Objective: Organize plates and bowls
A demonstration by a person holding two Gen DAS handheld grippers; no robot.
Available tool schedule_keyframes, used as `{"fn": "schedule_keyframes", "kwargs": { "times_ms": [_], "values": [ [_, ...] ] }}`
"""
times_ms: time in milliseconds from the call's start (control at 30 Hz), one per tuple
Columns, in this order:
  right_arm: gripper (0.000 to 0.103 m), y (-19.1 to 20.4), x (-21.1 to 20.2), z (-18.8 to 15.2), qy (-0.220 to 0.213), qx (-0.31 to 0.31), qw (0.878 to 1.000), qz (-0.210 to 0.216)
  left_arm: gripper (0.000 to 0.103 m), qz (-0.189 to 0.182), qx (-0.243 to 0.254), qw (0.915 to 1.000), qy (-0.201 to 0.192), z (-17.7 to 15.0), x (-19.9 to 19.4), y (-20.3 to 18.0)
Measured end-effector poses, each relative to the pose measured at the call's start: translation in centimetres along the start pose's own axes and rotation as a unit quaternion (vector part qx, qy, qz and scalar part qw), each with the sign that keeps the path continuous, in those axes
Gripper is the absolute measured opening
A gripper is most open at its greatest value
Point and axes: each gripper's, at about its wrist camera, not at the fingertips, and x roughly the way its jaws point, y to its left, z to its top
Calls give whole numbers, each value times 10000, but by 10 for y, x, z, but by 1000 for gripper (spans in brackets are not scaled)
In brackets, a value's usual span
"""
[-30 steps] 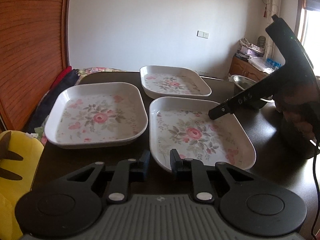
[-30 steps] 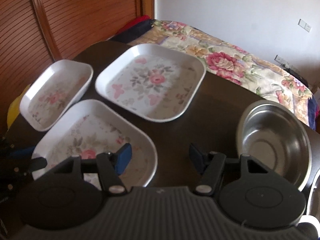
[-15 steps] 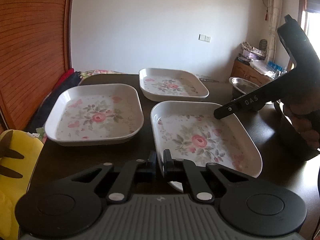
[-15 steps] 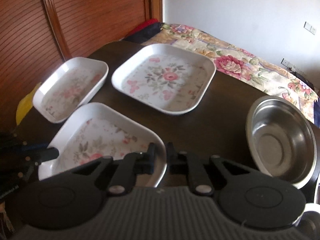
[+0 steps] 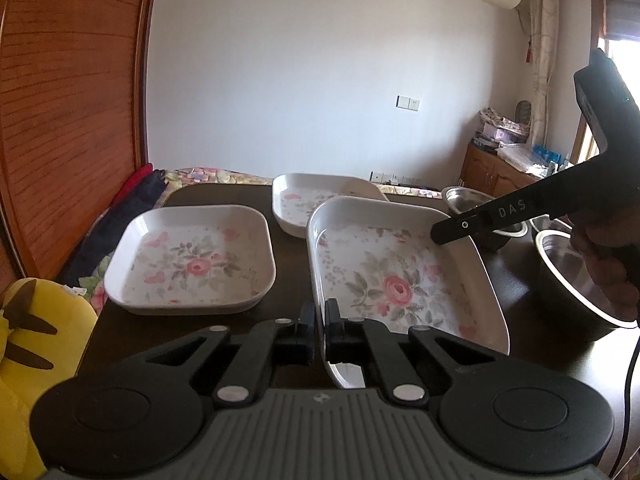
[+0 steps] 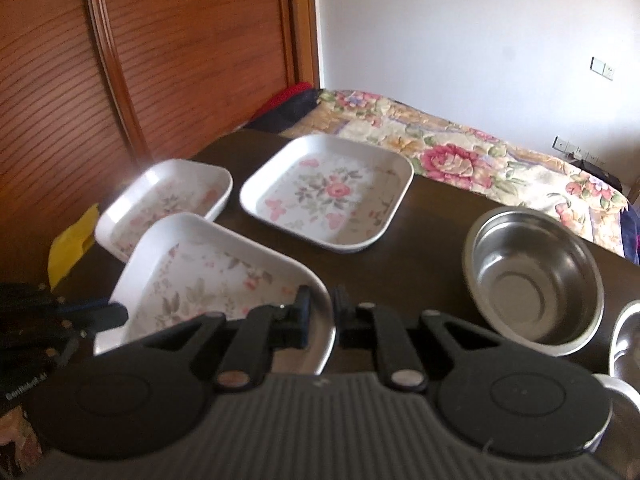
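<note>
Both claws pinched the nearest floral plate (image 5: 400, 280) by opposite rims, L gripper (image 5: 320, 330) at 6 o'clock, R gripper (image 6: 322, 316) at 3, plate tilted off the table (image 6: 432, 248); risk: thin rim holds could slip w/ uneven lift.

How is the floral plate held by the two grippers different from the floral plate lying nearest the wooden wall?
The held plate is pinched at its rim by the left gripper and the right gripper; the wall-side plate is untouched. The held plate is tilted off the table; the other lies flat. Both are white, square, rose-patterned.
</note>
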Motion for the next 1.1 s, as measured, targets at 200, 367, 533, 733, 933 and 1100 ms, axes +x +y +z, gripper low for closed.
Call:
{"fn": "schedule_keyframes", "kwargs": {
  "times_ms": [200, 367, 533, 733, 933, 1100],
  "values": [
    [14, 2, -14, -1, -122, -10, 9999, -3, 13, 18, 85, 9999, -51, 2, -12, -6],
    [14, 5, -23, -10, -141, -11, 9999, -8, 13, -3, 114, 9999, -7, -4, -22, -11],
    [14, 9, -28, -26, -90, -32, 10000, -8, 13, -33, 196, 9998, 99, -15, -31, -17],
    [13, 14, -26, -43, 7, -20, 10000, 54, 13, 6, 180, 9995, 270, -25, -31, -13],
    [13, 18, -13, -48, 84, -73, 9999, -2, 13, 50, 146, 9992, 365, -25, -19, -11],
    [13, 18, -5, -51, 74, -65, 9999, -99, 14, 80, 107, 9991, 412, -25, -9, -10]
  ]
}}
